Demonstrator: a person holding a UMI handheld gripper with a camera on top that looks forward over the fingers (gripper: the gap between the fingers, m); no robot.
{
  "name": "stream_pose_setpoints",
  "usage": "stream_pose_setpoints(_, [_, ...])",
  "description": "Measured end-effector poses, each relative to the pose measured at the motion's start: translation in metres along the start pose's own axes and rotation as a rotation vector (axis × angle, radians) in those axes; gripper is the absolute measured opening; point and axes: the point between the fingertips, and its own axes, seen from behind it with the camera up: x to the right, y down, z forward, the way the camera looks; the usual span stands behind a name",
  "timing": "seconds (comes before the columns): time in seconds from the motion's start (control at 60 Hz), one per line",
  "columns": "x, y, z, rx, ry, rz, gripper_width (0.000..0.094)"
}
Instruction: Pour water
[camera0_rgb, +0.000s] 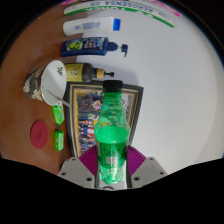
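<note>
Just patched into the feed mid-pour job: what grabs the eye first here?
The bright green plastic bottle with a green cap dominates, upright between the tool fingers, whose pads press on both its sides. Just beyond it to the left, a white paper cup sits tilted on the white table. A small red round lid lies left of the bottle.

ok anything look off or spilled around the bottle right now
No spill shows. The green bottle stands upright between the gripper fingers, cap on. The white cup beyond it is tipped on its side, and two bottles lie flat on the table.
</note>
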Motion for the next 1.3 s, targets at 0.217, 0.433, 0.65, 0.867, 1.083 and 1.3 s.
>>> stream_pose_setpoints(0.217, [-0.020,-0.024,0.004,0.040,0.013,-0.295,0.0360])
stream_pose_setpoints(0.433, [-0.016,-0.021,0.002,0.032,-0.030,-0.210,0.0359])
stream_pose_setpoints(0.65, [0.012,-0.022,-0.010,0.019,-0.164,0.388,0.0355])
stream_pose_setpoints(0.867, [0.004,-0.027,-0.011,0.011,-0.324,1.063,0.0357])
stream_pose_setpoints(1.083, [-0.057,-0.032,0.004,0.006,-0.481,1.460,0.0358])
stream_pose_setpoints(1.3, [-0.112,-0.027,0.016,-0.021,-0.539,1.568,0.0359])
